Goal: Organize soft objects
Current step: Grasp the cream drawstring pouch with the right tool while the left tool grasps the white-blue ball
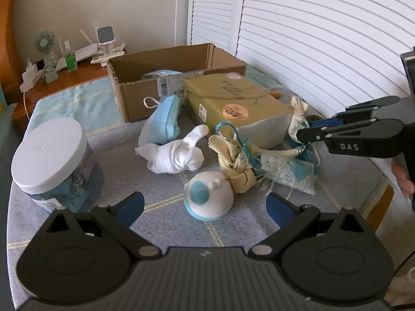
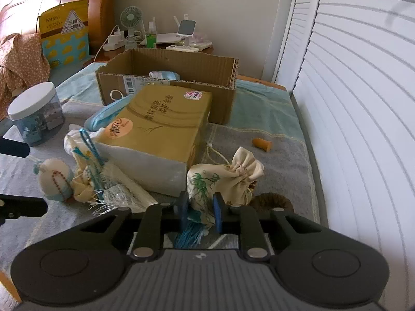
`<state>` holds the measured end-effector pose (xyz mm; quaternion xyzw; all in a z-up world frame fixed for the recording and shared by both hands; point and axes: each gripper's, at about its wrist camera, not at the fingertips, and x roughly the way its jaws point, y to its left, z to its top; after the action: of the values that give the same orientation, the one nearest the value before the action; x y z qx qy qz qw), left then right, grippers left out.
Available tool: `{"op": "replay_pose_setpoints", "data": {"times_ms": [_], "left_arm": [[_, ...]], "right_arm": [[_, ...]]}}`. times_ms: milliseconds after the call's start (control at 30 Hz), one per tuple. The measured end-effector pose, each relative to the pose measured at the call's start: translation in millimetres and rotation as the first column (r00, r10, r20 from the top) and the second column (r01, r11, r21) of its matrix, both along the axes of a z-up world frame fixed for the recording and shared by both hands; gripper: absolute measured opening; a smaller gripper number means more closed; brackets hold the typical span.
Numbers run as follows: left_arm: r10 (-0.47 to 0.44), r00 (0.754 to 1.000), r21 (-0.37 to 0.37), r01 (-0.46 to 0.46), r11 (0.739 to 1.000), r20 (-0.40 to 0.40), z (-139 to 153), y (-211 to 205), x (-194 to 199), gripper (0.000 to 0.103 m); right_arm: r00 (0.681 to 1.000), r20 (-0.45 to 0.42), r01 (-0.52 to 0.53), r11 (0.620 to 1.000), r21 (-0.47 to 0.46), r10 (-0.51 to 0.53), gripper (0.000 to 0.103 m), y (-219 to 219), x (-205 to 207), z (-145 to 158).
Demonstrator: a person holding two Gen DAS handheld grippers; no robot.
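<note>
My right gripper [image 2: 199, 211] is shut on a cream drawstring pouch [image 2: 223, 178] with a green bamboo print, at the near end of the yellow tissue pack [image 2: 160, 127]; it also shows in the left wrist view [image 1: 303, 133]. My left gripper [image 1: 205, 207] is open, just before a white and blue round plush [image 1: 207, 197]. Beyond it lie a knotted white cloth [image 1: 176, 155], a cream braided cloth [image 1: 233, 163], a blue mask pack [image 1: 163, 121] and an open cardboard box [image 1: 171, 77] holding a blue pack.
A clear jar with a white lid [image 1: 52, 165] stands at the left. A brown hair tie [image 2: 272, 199] and an orange earplug [image 2: 263, 144] lie on the grey mat at the right. White shutters [image 2: 363, 103] run along the right; a bedside table with a fan [image 2: 131, 18] is behind.
</note>
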<state>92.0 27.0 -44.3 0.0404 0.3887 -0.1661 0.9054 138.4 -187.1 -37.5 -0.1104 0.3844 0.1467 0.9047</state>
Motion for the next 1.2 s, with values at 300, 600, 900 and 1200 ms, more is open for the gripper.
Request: {"op": "replay_pose_setpoints", "data": {"times_ms": [300,600,900,1200], "left_arm": [[-0.017,1.0,-0.009,0.017,1.0,0.02,3.4,1.5,-11.2,0.1],[-0.017,1.0,-0.003,0.017,1.0,0.011,1.3,2.6,-8.0,0.1],[-0.052,0.999,0.04,0.052,0.998,0.006,-4.7,-3.6,5.2,0.098],[-0.098,0.995,0.051,0.098,0.994,-0.017,-11.1,-4.1,18.3,0.074]], "right_arm": [[1.0,-0.02,-0.019,0.999,0.04,0.02,0.027,3.6,-29.2,16.3],[0.997,-0.006,0.079,0.993,0.089,-0.079,0.073,-15.1,-9.0,10.8],[0.99,-0.09,0.122,0.983,0.14,-0.11,0.073,-22.6,21.2,-15.4],[0.988,-0.096,0.13,0.986,0.103,-0.121,0.064,-18.5,22.8,-18.6]]}}
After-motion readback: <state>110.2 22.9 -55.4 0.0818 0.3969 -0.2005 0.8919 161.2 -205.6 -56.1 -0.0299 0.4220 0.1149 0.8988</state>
